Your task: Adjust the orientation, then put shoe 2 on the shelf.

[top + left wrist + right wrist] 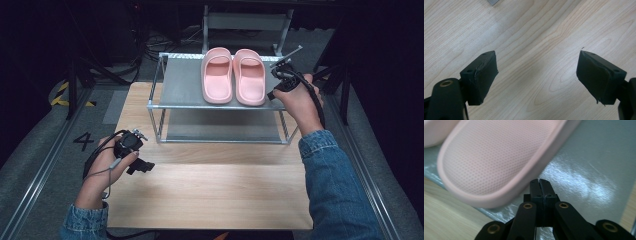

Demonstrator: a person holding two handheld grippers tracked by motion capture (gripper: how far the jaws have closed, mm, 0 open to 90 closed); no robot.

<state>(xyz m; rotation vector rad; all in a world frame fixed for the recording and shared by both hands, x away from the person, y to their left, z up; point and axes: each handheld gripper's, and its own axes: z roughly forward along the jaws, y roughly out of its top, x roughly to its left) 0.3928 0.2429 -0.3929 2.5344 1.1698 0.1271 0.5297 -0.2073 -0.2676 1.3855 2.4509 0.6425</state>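
My right tongs sit at the right edge of the metal rack's top shelf, just beside the right slipper. Their jaws are pressed together with nothing between them, and in the right gripper view the closed tips hover over the shiny grey shelf right next to the slipper's rounded heel rim; whether they touch it I cannot tell. With closed tips, I judge they could nudge the slipper sideways or square it up, but not pick it up.

My left tongs wait low over the left side of the desk, near its front, jaws wide apart with only bare wood grain between them. I judge that they are parked there out of the way.

The two slippers stand as a pair, side by side and close together on the top shelf, toward its far right part, heels toward me. The left slipper matches the right: soft pink, thick-soled, with a broad strap over the toes. Up close, the footbed is covered in fine dimples and ringed by a smooth raised rim.
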